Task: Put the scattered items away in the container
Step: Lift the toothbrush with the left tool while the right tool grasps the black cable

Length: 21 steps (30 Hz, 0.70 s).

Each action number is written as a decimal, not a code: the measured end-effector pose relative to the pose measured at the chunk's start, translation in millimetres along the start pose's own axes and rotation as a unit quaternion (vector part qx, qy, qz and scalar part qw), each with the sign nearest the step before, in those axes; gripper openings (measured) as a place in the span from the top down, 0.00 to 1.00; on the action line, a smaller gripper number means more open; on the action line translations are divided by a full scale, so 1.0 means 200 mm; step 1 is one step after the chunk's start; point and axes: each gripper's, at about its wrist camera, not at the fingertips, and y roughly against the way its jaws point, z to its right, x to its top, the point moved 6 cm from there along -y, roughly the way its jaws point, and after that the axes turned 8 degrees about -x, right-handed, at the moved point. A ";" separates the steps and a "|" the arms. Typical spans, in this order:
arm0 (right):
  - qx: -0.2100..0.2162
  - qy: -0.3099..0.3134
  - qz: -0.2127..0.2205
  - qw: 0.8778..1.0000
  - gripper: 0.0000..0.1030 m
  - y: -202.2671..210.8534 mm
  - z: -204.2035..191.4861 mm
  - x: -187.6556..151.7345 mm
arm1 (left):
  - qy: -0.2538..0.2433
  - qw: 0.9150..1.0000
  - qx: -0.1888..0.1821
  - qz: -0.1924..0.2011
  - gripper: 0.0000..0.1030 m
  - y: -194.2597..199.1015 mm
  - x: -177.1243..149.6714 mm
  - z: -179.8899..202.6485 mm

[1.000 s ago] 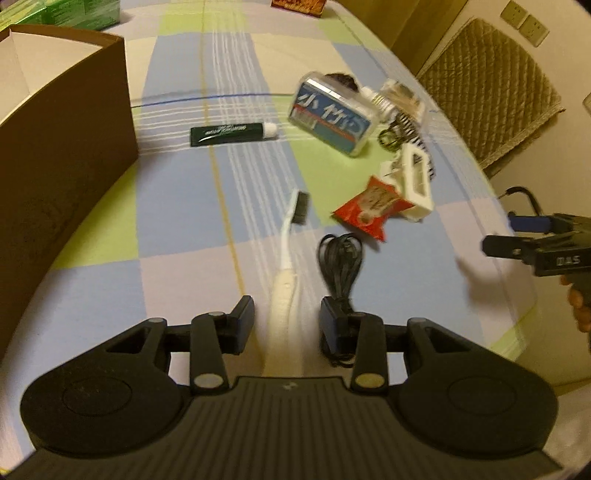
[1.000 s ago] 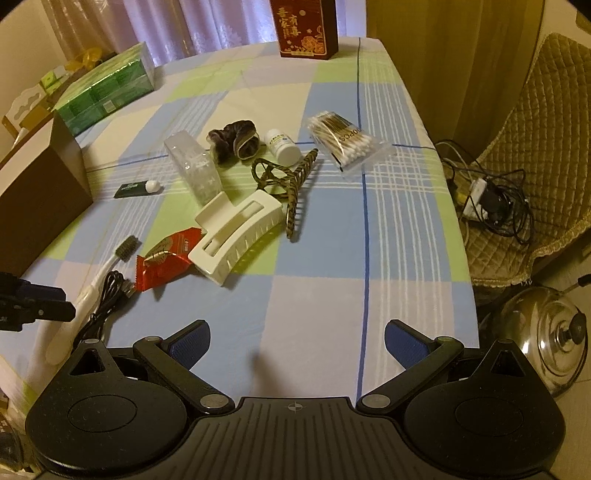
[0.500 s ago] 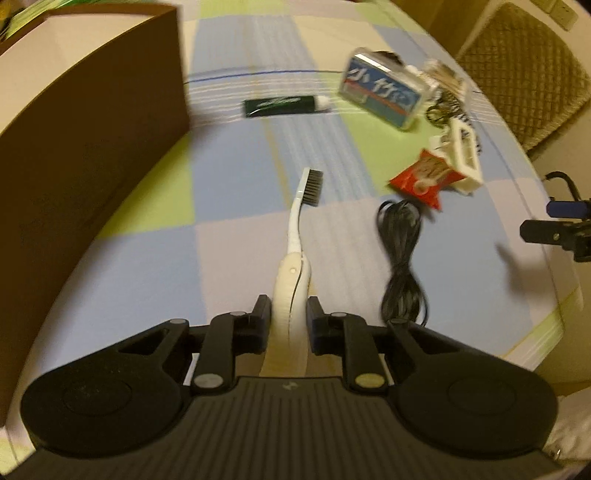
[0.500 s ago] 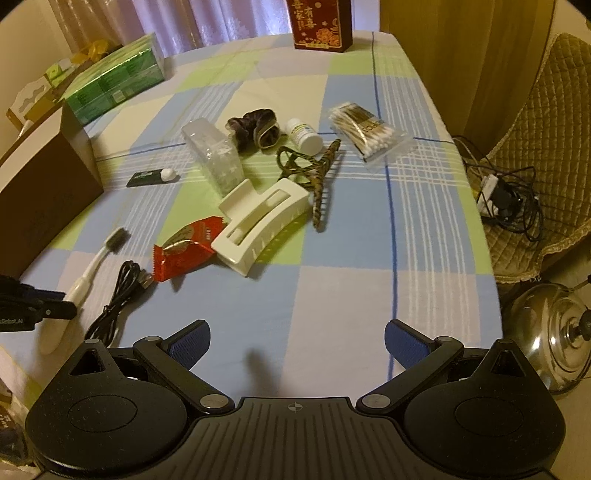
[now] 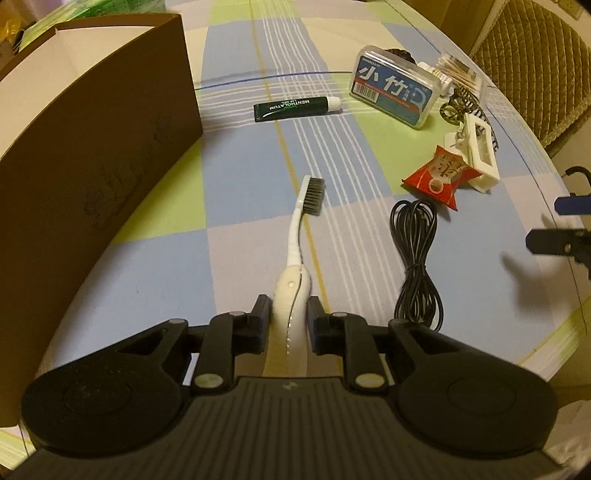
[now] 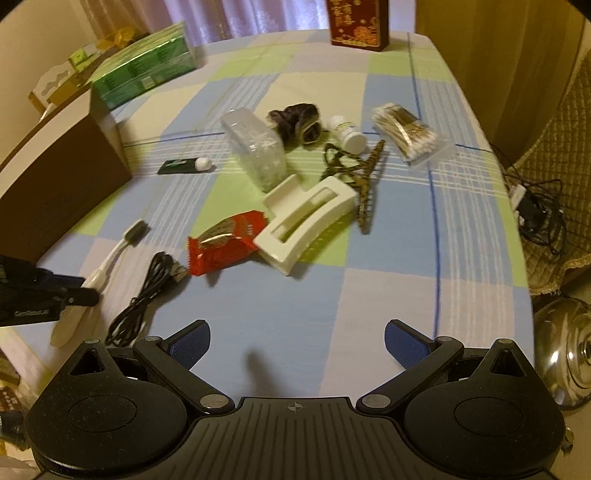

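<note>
A white toothbrush (image 5: 300, 221) with dark bristles lies on the checked tablecloth, and my left gripper (image 5: 288, 310) is shut on its thick handle. The open brown box (image 5: 92, 147) stands just to the left of it. In the right wrist view the left gripper (image 6: 55, 295) shows at the left edge, holding the toothbrush (image 6: 110, 258). My right gripper (image 6: 297, 336) hovers open over bare cloth at the near table edge. Scattered ahead are a black cable (image 6: 147, 295), a red snack packet (image 6: 225, 247), a white hair clip (image 6: 310, 218), a green tube (image 6: 184, 166) and a clear floss box (image 6: 258, 151).
Farther back lie a dark scrunchie (image 6: 295, 120), a small white bottle (image 6: 347, 133), a patterned hair clip (image 6: 354, 173) and a cotton swab pack (image 6: 410, 136). A green package (image 6: 144, 74) and a red box (image 6: 358, 22) stand at the far edge. A chair (image 5: 535, 55) is beyond the table's right side.
My left gripper went from open around the toothbrush handle to shut on it, and has shifted left toward the brown box. The right gripper stayed open and crept forward.
</note>
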 end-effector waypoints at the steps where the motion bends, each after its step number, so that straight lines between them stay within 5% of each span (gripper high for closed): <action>1: 0.004 0.002 -0.001 1.000 0.00 0.00 -0.01 0.00 | 0.007 1.000 0.002 0.001 0.84 0.01 -0.01 -0.01; 10: 0.092 0.055 0.008 0.994 0.00 0.00 -0.31 0.04 | 0.072 0.997 0.028 0.009 0.84 0.11 -0.11 -0.13; 11: 0.101 0.061 0.009 0.993 0.03 0.00 -0.35 0.04 | 0.080 0.996 0.028 0.012 0.84 0.12 -0.12 -0.14; 13: 0.124 0.064 -0.005 0.990 0.38 -0.04 -0.42 0.05 | 0.091 0.995 0.030 0.017 0.84 0.14 -0.13 -0.16; 21: 0.125 0.037 -0.045 0.990 0.37 -0.16 -0.53 0.06 | 0.121 0.992 0.034 0.027 0.84 0.18 -0.16 -0.21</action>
